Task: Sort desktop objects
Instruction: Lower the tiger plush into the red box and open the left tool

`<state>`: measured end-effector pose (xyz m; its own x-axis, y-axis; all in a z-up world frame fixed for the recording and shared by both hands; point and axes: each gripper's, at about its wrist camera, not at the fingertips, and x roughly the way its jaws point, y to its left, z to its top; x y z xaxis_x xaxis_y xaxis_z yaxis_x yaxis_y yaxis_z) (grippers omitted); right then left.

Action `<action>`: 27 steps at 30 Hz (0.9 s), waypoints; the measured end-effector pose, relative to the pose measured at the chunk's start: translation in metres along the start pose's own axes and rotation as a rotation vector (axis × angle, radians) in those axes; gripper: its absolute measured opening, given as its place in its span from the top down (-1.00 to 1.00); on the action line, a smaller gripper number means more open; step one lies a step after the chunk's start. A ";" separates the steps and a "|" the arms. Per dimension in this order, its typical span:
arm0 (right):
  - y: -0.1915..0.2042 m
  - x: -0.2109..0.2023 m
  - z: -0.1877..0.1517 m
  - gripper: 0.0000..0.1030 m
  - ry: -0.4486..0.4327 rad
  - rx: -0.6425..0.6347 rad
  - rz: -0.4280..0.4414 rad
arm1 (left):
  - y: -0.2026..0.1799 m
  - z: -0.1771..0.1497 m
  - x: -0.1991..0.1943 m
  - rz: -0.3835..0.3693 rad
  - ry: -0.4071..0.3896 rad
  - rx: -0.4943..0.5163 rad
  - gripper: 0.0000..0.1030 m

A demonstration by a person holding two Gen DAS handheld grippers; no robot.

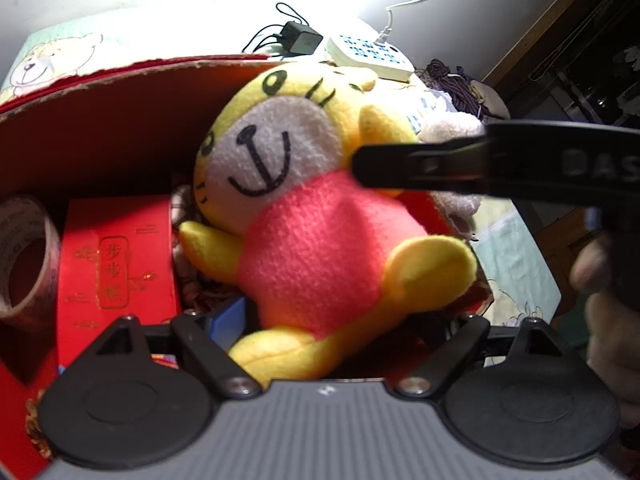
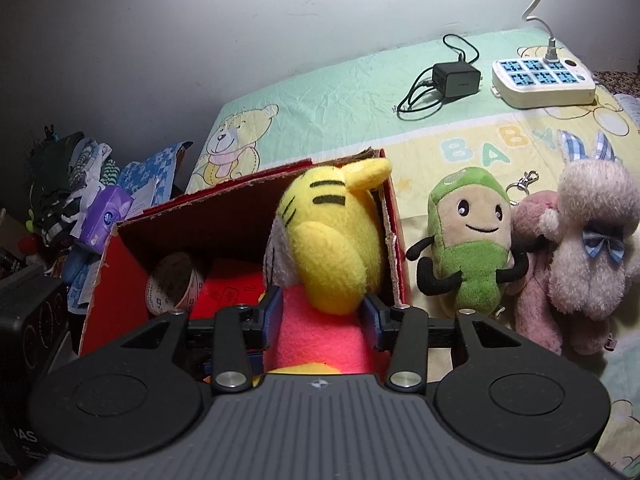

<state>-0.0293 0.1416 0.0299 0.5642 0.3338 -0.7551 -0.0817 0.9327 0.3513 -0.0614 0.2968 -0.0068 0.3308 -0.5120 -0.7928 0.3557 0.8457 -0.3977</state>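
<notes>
right hand-held gripper (image 2: pixel 322 312) clamps one tiger plush (image 2: pixel 332 240) over one box (image 2: pixel 120 276); left's state unclear.

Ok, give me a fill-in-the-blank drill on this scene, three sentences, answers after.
1. The right gripper is shut on the yellow ____ plush.
2. That plush hangs over the red ____ box.
3. The roll of tape lies ____ that box.

Answers: tiger; cardboard; inside
</notes>
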 end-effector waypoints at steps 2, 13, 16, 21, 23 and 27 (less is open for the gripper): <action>-0.001 -0.012 0.001 0.14 -0.038 -0.008 -0.011 | 0.000 0.000 -0.001 0.011 0.006 -0.007 -0.75; -0.009 -0.014 -0.009 0.82 -0.011 0.040 0.047 | 0.000 -0.001 -0.001 0.064 0.017 -0.015 -0.80; -0.010 -0.007 -0.013 0.82 0.008 0.043 0.013 | -0.001 -0.002 -0.003 0.062 0.022 -0.017 -0.81; -0.008 -0.006 -0.016 0.82 -0.001 0.022 0.001 | 0.003 -0.001 -0.001 0.046 0.029 -0.036 -0.81; -0.009 -0.003 -0.017 0.82 0.000 0.026 -0.007 | 0.002 -0.002 -0.002 0.049 0.028 -0.039 -0.81; -0.009 0.000 -0.019 0.81 -0.006 0.023 -0.016 | 0.004 -0.001 -0.002 0.046 0.032 -0.045 -0.81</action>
<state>-0.0441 0.1359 0.0162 0.5704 0.3176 -0.7575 -0.0536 0.9347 0.3515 -0.0619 0.3009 -0.0077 0.3178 -0.4682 -0.8245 0.3009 0.8744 -0.3806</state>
